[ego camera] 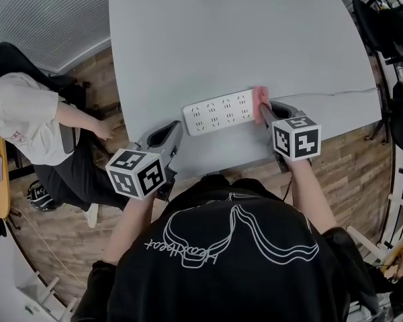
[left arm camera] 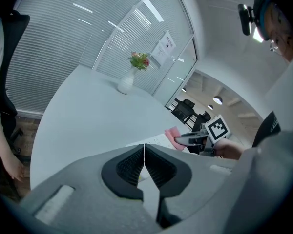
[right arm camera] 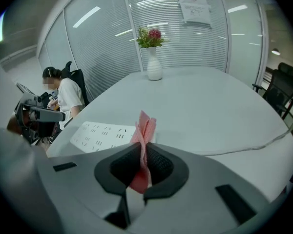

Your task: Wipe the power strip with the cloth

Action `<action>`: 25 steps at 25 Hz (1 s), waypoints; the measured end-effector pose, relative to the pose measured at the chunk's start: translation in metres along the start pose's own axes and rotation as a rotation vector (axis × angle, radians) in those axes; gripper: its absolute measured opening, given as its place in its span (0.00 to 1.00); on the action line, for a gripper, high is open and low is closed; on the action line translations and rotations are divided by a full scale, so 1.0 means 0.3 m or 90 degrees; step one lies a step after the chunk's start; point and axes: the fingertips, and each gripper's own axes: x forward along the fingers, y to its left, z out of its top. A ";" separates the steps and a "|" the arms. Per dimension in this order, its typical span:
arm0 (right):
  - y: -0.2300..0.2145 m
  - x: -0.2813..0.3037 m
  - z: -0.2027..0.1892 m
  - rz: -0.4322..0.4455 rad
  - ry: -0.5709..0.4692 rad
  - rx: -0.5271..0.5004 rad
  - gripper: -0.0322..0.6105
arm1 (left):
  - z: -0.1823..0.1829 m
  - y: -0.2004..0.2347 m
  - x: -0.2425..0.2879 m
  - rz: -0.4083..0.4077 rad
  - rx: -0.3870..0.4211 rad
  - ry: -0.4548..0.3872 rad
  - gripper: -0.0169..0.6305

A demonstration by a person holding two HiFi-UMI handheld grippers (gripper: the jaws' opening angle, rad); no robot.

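Note:
A white power strip (ego camera: 219,112) lies near the front edge of the grey table (ego camera: 255,39), its cord (ego camera: 336,93) running off to the right. My right gripper (ego camera: 264,111) is shut on a pink cloth (ego camera: 260,102), which rests against the strip's right end. In the right gripper view the pink cloth (right arm camera: 143,145) stands pinched between the jaws, with the power strip (right arm camera: 103,135) just left of it. My left gripper (ego camera: 177,131) sits by the strip's left end, jaws shut with nothing in them; in its own view the left gripper (left arm camera: 144,152) shows closed pads.
A white vase (right arm camera: 154,68) with flowers stands at the table's far side. A seated person (ego camera: 27,123) in a white shirt is to the left of the table. Black chairs (ego camera: 393,39) stand at the right.

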 end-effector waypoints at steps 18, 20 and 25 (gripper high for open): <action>0.045 -0.066 0.095 0.071 -0.061 0.054 0.11 | -0.005 0.008 -0.017 0.008 0.000 -0.003 0.05; 0.089 -0.072 0.131 0.095 -0.072 0.049 0.11 | -0.003 0.009 -0.018 0.008 -0.002 -0.006 0.05; 0.240 -0.046 0.183 0.172 -0.079 0.048 0.11 | 0.004 0.013 -0.033 0.013 -0.008 -0.017 0.05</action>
